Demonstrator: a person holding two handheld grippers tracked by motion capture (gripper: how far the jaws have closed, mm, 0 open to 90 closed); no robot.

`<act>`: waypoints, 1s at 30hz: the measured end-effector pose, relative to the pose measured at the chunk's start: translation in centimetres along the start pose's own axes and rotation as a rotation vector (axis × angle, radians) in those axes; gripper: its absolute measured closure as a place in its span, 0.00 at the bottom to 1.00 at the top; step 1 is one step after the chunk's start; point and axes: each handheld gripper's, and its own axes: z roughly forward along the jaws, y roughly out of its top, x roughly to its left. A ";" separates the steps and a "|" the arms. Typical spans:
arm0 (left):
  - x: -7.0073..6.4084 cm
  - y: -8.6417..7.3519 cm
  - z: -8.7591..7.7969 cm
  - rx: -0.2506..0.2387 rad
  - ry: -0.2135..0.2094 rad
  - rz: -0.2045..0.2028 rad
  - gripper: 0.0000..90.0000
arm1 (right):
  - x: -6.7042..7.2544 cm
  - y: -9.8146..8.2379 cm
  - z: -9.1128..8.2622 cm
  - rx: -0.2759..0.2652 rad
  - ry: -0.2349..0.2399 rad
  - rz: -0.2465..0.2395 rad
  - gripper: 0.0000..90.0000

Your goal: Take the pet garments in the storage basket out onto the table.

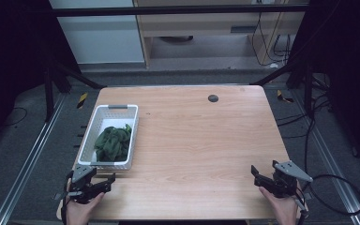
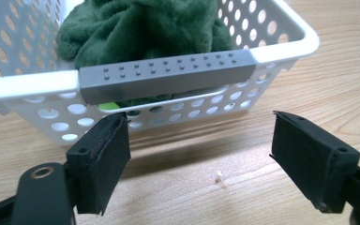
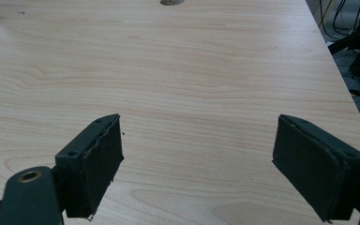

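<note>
Both pairs of fingers gape empty as we hold the left gripper (image 2: 199,154) facing the white perforated basket (image 1: 127,123), grey-handled, crumpled green cloth (image 1: 113,143) inside, at our pale wooden table's (image 1: 201,140) left edge; right gripper (image 3: 199,159) over bare wood, dark room beyond.

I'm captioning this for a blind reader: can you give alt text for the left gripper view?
A white perforated basket holding a crumpled green cloth sits on a wooden table, its grey handle facing the camera. The left gripper points at it, jaws wide apart and holding nothing.
</note>
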 end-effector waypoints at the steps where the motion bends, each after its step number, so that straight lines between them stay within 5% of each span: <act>1: -0.1 0.1 -0.1 -0.001 0.000 0.002 0.21 | 0.0 0.0 0.0 0.004 0.004 -0.002 0.18; 20: 0.0 0.8 -1.6 -0.057 0.002 -0.038 0.22 | 0.6 -0.2 0.1 0.027 0.036 -0.034 0.18; 30: -0.1 1.5 -2.7 -0.091 -0.006 -0.028 0.22 | 0.7 -0.3 0.3 0.043 0.045 -0.047 0.16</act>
